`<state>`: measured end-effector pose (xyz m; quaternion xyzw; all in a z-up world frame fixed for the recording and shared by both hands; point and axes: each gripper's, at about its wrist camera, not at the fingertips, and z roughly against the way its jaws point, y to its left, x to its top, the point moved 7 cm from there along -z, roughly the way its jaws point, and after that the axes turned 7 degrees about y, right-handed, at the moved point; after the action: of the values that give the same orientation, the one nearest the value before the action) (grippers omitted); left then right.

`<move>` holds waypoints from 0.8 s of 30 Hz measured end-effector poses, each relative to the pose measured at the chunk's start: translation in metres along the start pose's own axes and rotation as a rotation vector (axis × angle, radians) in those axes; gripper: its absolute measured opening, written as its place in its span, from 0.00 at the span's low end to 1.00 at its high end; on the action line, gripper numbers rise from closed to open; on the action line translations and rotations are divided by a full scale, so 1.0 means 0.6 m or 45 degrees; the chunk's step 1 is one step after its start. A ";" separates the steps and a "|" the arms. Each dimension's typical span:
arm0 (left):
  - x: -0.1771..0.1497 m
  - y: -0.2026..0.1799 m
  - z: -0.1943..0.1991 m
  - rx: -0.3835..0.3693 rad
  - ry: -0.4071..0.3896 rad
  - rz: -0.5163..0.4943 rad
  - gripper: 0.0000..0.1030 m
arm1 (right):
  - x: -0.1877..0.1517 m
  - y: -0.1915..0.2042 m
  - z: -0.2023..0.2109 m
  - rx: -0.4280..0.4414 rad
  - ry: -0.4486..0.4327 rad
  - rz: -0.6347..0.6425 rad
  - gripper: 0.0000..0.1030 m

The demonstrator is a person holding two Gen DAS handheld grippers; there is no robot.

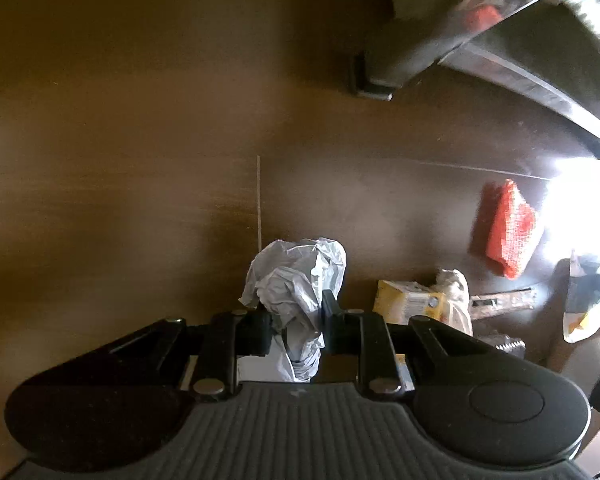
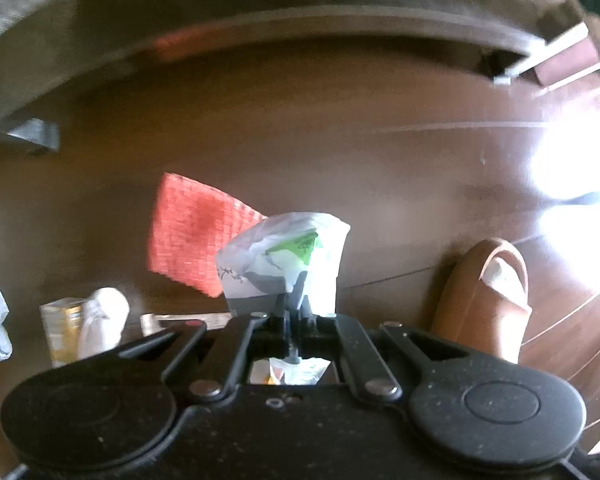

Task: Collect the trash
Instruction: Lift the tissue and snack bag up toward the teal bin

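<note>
**Both grippers loaded, more trash to the right of the left one**

Left wrist view: your left gripper point(image 1: 296, 320) points almost straight down at the floor point(image 1: 140, 160), its jaws clamped on a crumpled grey-white plastic bag point(image 1: 296, 276) that sticks out ahead of the fingers. The remaining litter lies to the right of this gripper: a yellow packet point(image 1: 410, 300) just beside it, a crumpled white wad point(image 1: 458, 284) touching that, and a red mesh piece point(image 1: 508, 228) further off. The floor is dark glossy wood, with strong glare at the right edge and a furniture leg point(image 1: 384, 76) beyond.

Right wrist view: your right gripper point(image 2: 294, 320) has its jaws together on a white bag with green print point(image 2: 288, 260), held upright. The red mesh piece lies just behind and left of it, nearer this hand, I judge. A brown slipper point(image 2: 484, 296) sits to the right; I cannot see a bin.
</note>
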<state>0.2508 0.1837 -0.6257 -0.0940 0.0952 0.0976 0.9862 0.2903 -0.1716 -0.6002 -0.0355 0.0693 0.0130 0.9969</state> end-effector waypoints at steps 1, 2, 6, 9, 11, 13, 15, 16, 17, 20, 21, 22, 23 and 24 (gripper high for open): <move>-0.005 0.002 0.016 -0.001 -0.002 0.004 0.22 | -0.001 0.002 0.018 -0.001 -0.018 0.009 0.02; -0.009 0.004 0.032 -0.015 -0.013 0.016 0.22 | -0.004 0.006 0.036 0.008 -0.037 0.017 0.02; -0.020 0.012 0.116 -0.027 -0.086 0.032 0.22 | -0.012 0.018 0.107 0.055 -0.116 0.055 0.02; -0.025 0.015 0.179 -0.022 -0.149 0.050 0.22 | -0.027 0.027 0.172 0.115 -0.186 0.084 0.02; -0.030 0.019 0.225 -0.036 -0.200 0.075 0.22 | -0.037 0.033 0.217 0.151 -0.233 0.106 0.02; -0.038 0.020 0.274 -0.055 -0.259 0.109 0.22 | -0.046 0.036 0.258 0.178 -0.271 0.129 0.02; -0.045 0.022 0.323 -0.076 -0.317 0.124 0.22 | -0.060 0.045 0.299 0.199 -0.321 0.159 0.02; -0.050 0.019 0.344 -0.082 -0.342 0.129 0.22 | -0.066 0.047 0.320 0.210 -0.343 0.173 0.02; -0.057 0.014 0.368 -0.091 -0.370 0.136 0.22 | -0.071 0.048 0.340 0.223 -0.365 0.184 0.02; -0.079 0.001 0.431 -0.130 -0.447 0.140 0.22 | -0.088 0.053 0.405 0.260 -0.443 0.213 0.02; -0.087 -0.003 0.456 -0.133 -0.478 0.138 0.22 | -0.094 0.056 0.428 0.279 -0.468 0.224 0.02; -0.094 -0.008 0.477 -0.136 -0.501 0.135 0.22 | -0.102 0.058 0.449 0.289 -0.499 0.235 0.02; -0.102 -0.015 0.501 -0.139 -0.530 0.132 0.22 | -0.109 0.061 0.469 0.298 -0.530 0.246 0.02; -0.111 -0.021 0.517 -0.142 -0.561 0.129 0.22 | -0.116 0.062 0.492 0.313 -0.561 0.258 0.02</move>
<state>0.2418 0.2233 -0.3105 -0.1197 -0.1234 0.1701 0.9703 0.2608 -0.1145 -0.3015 0.0965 -0.1451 0.1116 0.9783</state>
